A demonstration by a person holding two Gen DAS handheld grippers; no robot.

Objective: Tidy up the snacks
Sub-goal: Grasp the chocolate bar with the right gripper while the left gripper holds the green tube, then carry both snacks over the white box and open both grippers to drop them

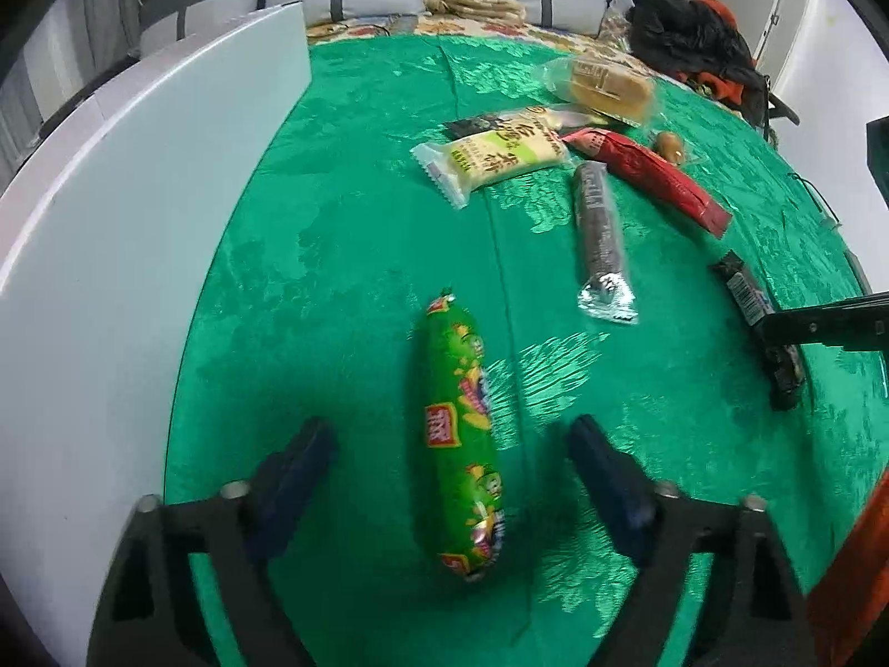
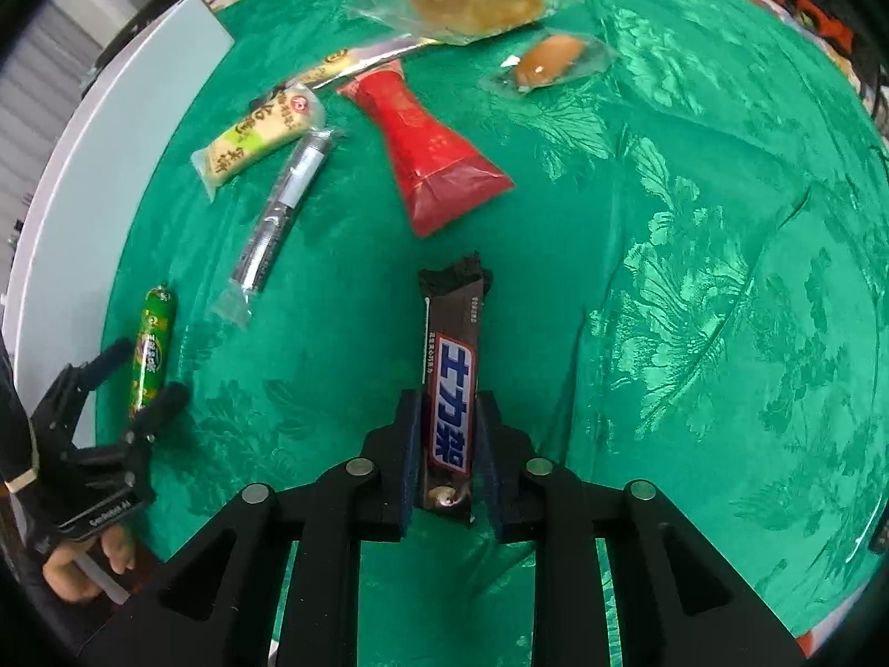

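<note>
A green sausage stick (image 1: 461, 433) lies on the green tablecloth between the wide-open fingers of my left gripper (image 1: 453, 444); it also shows in the right wrist view (image 2: 151, 353), where the left gripper (image 2: 141, 378) straddles it. My right gripper (image 2: 447, 417) is shut on a brown Snickers bar (image 2: 451, 383) that points forward over the cloth. In the left wrist view the bar (image 1: 744, 292) shows at the right edge with a gripper finger (image 1: 822, 328) on it.
On the cloth lie a pale green wafer pack (image 1: 492, 161), a dark silver-ended bar (image 1: 599, 222), a red pouch (image 1: 655, 172), wrapped bread (image 1: 608, 86) and a small wrapped bun (image 2: 550, 61). A white board (image 1: 139, 211) borders the left. A sofa and dark clothes are behind.
</note>
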